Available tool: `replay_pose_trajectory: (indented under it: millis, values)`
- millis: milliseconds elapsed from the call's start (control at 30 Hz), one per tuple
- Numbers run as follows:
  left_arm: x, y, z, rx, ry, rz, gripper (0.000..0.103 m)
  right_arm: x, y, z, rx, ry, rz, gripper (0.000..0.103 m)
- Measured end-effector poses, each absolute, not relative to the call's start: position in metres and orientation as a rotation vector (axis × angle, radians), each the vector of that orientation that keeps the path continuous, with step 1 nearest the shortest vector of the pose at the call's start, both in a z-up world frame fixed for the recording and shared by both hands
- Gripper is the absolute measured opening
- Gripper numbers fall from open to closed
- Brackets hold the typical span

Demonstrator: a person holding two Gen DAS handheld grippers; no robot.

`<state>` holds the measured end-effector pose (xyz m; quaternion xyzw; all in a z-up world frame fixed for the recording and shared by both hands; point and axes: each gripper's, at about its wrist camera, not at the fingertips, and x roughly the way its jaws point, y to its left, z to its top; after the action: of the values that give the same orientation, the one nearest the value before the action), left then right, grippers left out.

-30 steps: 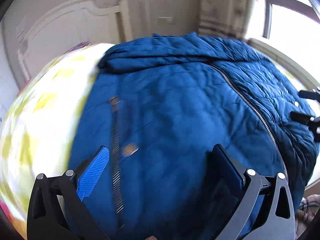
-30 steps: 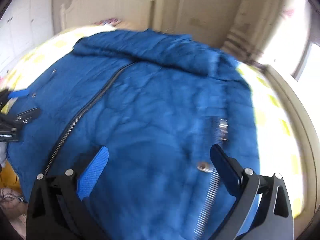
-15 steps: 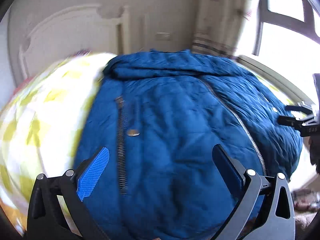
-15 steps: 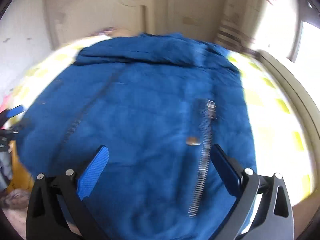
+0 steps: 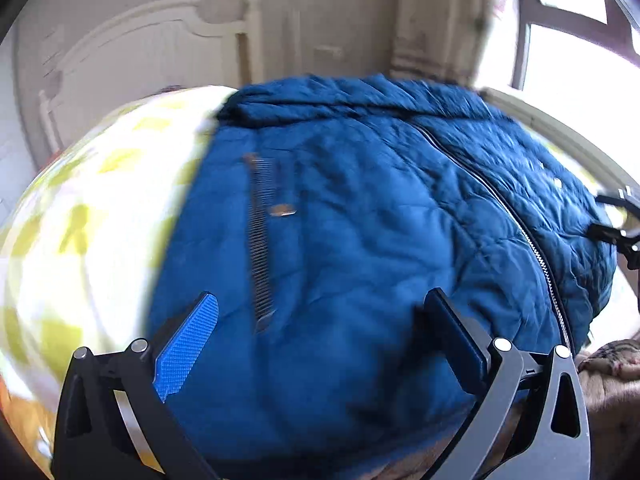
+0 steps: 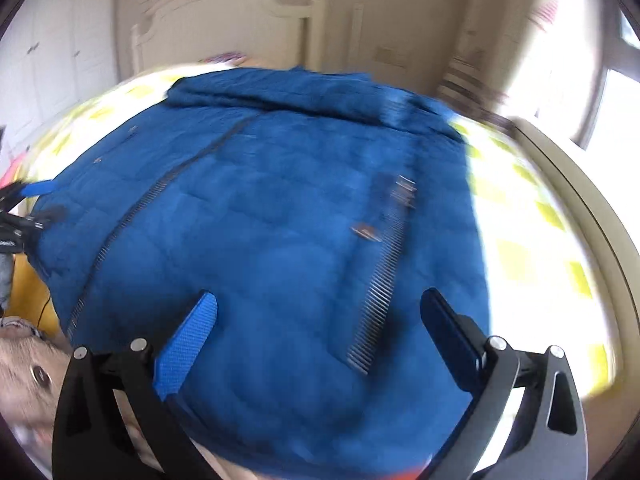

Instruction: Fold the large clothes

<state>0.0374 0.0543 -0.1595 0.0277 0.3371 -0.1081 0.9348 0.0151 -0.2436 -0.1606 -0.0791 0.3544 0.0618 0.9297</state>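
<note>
From the left wrist view, the left hand-held gripper (image 5: 320, 340) hangs over the near hem of a blue quilted jacket (image 5: 360, 240), its jaws spread wide and grasping nothing. The jacket lies spread flat across a bed with a yellow-and-white checked sheet (image 5: 80, 220), collar end toward the far headboard (image 5: 140, 48). A pocket zipper (image 5: 260, 248) runs near to far just left of centre, and the main front zipper (image 5: 520, 232) slants down the right side. At the right edge, the other gripper's black tips show near the jacket's right flank; the frame is smeared, so whether they touch the cloth is hard to say.

From the right wrist view, the right hand-held gripper (image 6: 318, 336) is likewise released and empty, poised above the near hem. The jacket (image 6: 260, 220) fills the middle, its front zipper (image 6: 132, 216) slanting on the left and a second pocket zipper (image 6: 384, 276) on the right. The sheet (image 6: 520, 220) shows beyond the right edge.

The padding is thick and slippery-looking, so a shallow pinch at the hem may catch only the top layer and drag the front open. Uneven lifts by the two sides would probably skew the fold, and closing on zipper teeth could let the grip slide.
</note>
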Motion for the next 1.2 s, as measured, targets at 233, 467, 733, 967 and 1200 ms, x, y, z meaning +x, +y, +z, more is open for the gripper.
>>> replay_pose_trajectory:
  millis: [233,467,733,967,1200]
  values:
    - [0.024,0.114,-0.171,-0.079,0.716,-0.118,0.099,-0.033,-0.325,-0.182,0.036,0.72,0.036,0.1]
    - [0.015,0.118,-0.177,-0.096,0.749,-0.138,0.099,-0.045,-0.348,-0.213,0.182,0.752,0.098,0.1]
    - [0.004,0.112,-0.193,-0.065,0.792,-0.166,0.099,-0.034,-0.307,-0.219,0.104,0.766,0.176,0.08]
    - [-0.001,0.104,-0.19,-0.063,0.781,-0.217,0.06,-0.056,-0.271,-0.193,-0.153,0.723,0.136,0.026]
    - [-0.015,0.097,-0.17,-0.012,0.734,-0.216,0.042,-0.053,-0.28,-0.192,-0.067,0.726,0.151,0.036]
